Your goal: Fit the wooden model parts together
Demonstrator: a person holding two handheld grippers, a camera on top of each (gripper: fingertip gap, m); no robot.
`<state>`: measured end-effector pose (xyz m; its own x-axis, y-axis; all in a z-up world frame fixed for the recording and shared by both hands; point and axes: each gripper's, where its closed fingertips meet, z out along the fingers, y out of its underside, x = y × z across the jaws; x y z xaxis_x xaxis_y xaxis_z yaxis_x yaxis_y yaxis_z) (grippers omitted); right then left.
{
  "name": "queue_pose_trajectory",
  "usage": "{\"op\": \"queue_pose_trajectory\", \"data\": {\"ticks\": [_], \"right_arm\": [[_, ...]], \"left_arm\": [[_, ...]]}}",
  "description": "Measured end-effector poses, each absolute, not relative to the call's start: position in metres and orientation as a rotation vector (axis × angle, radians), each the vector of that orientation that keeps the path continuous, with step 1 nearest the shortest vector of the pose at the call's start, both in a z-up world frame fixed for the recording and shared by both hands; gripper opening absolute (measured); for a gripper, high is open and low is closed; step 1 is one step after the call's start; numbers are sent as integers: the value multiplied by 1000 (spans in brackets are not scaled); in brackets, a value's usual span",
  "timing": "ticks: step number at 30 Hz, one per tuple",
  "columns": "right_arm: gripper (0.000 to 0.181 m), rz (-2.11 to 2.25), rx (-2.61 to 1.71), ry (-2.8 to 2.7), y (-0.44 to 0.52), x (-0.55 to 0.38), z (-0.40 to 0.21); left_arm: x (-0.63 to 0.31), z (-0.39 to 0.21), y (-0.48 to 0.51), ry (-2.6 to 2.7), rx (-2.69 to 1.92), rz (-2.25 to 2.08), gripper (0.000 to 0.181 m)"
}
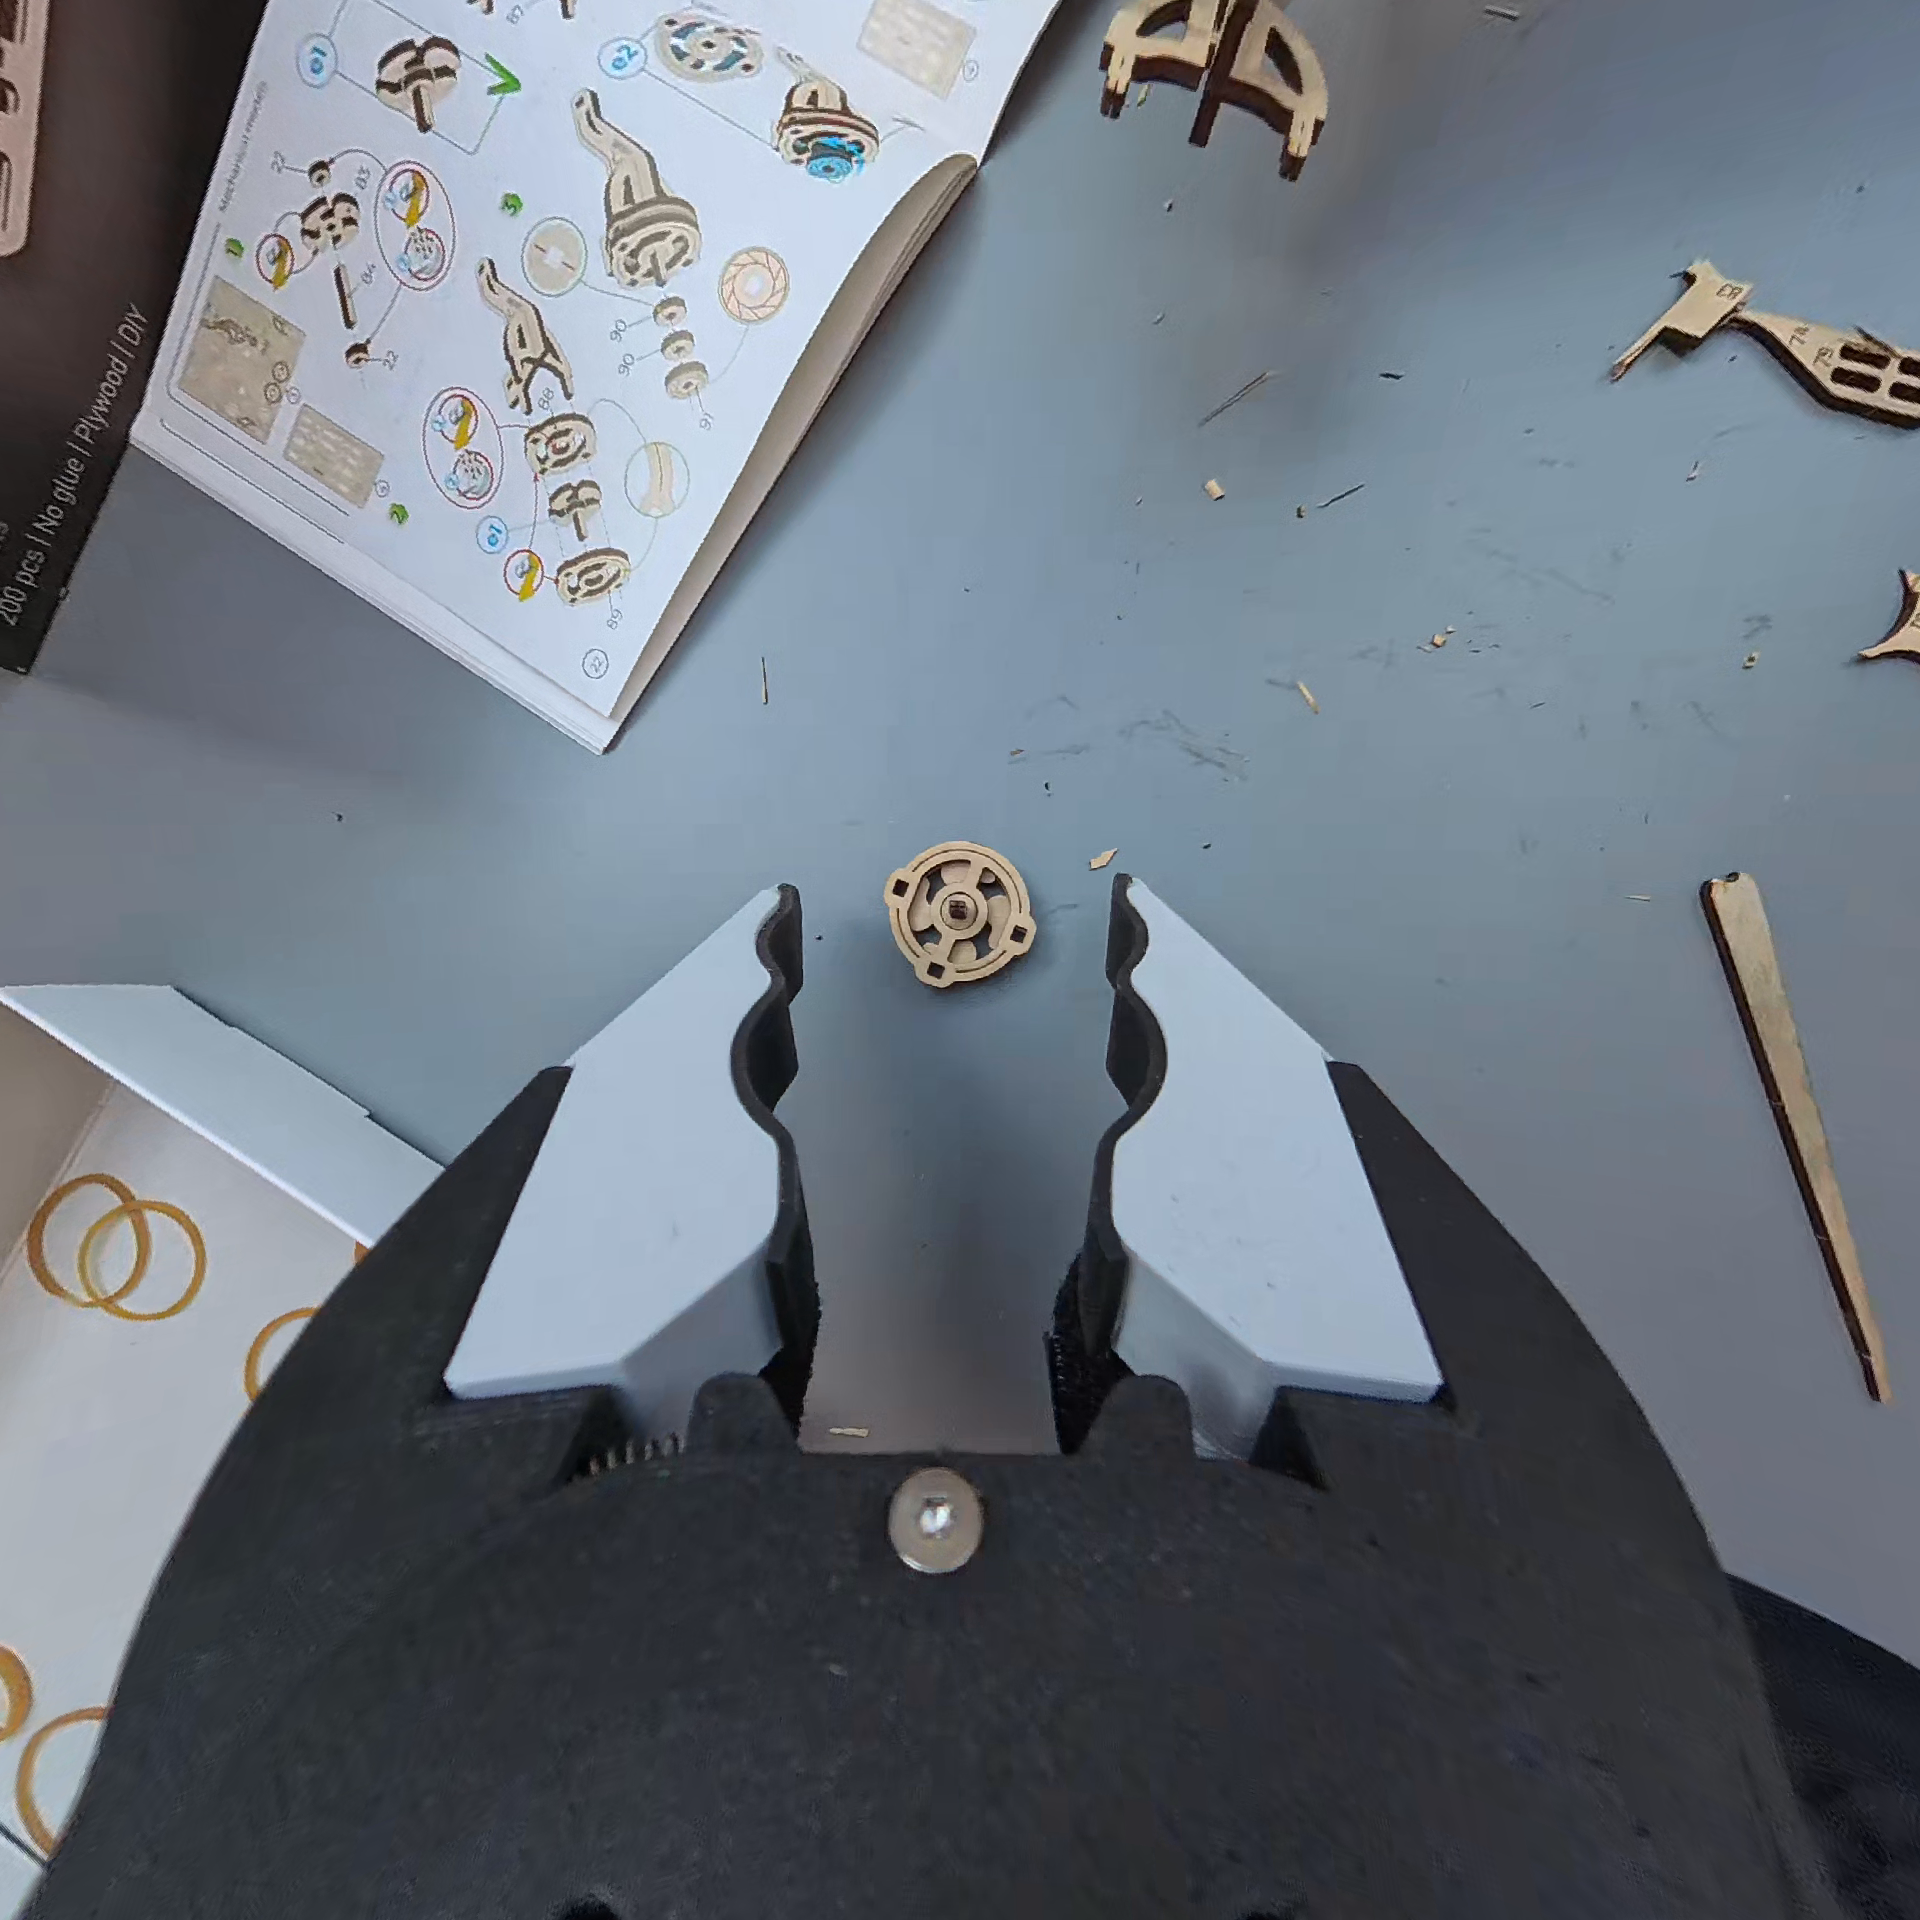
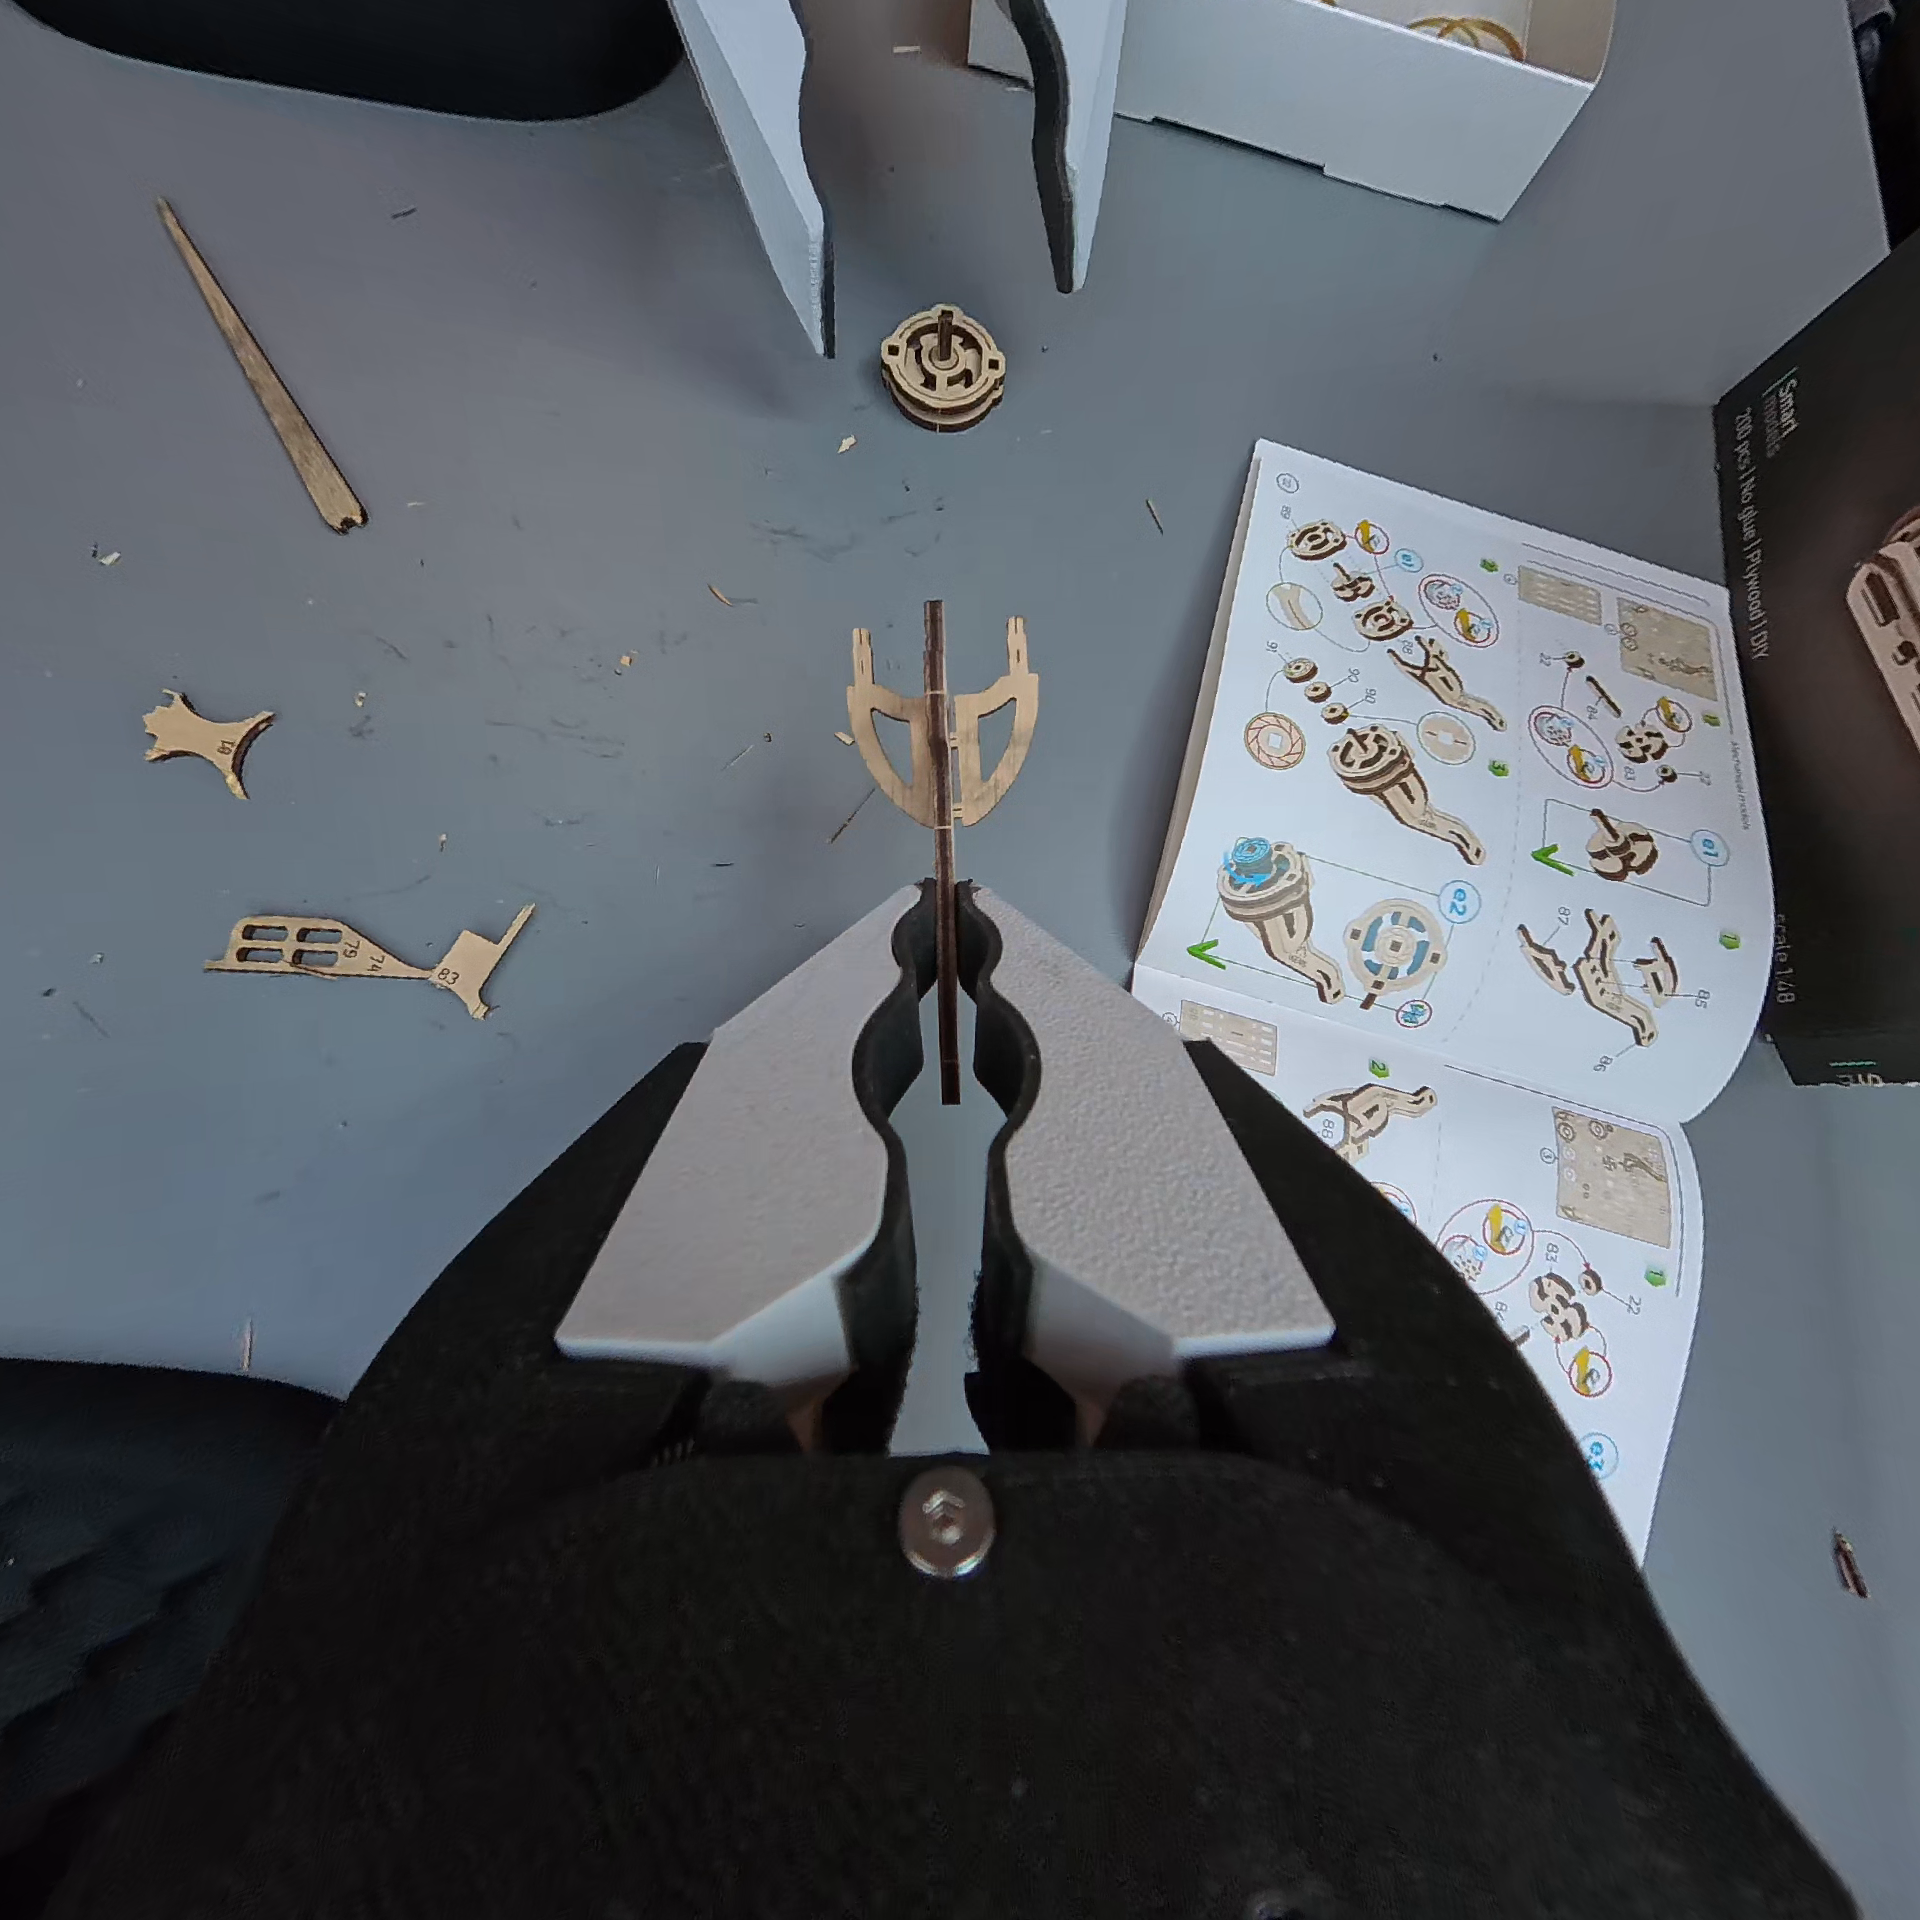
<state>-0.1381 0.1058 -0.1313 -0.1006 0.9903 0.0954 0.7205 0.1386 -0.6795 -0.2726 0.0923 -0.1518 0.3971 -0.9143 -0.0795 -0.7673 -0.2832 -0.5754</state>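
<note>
A small round wooden hub [image 1: 958, 912] lies flat on the grey table, just past and between the tips of my open, empty left gripper [image 1: 951, 896]. In the right wrist view the hub [image 2: 943, 368] lies beyond my right gripper, with the left gripper's fingers [image 2: 805, 187] just behind it. My right gripper [image 2: 943, 889] is shut on the thin edge of a forked wooden assembly [image 2: 943, 727] and holds it upright, its prongs towards the hub. The same assembly shows in the left wrist view [image 1: 1216, 78] at the far top.
An open instruction booklet [image 1: 499, 312] [image 2: 1455, 831] and a dark box [image 2: 1829, 675] lie beside the work area. Loose parts lie about: a long tapered strip [image 1: 1792, 1122] [image 2: 260, 374], a slotted flat piece [image 2: 364, 951] [image 1: 1787, 348], a small star-like scrap [image 2: 203, 740]. A white tray [image 1: 135, 1351] holds rubber bands. One gripper's finger ends stand about 15 cm off the other's. My right tips are roughly 12 cm from the slotted flat piece [image 1: 1787, 348]. It turns up in the right wrist view [image 2: 378, 950] as well.
</note>
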Motion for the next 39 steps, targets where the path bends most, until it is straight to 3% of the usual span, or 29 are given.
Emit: {"op": "queue_pose_trajectory", "data": {"ticks": [1, 16, 39], "right_arm": [[0, 654, -1634, -1881, 105, -138, -130], [1, 696, -1643, -1877, 100, -135, -126], [0, 718, -1681, -1891, 99, -131, -131]], "left_arm": [[-273, -152, 91, 1461, -2117, -380, 58], [-279, -153, 90, 1825, -1985, -384, 56], [-276, -170, 91, 1972, -1973, -331, 47]]}}
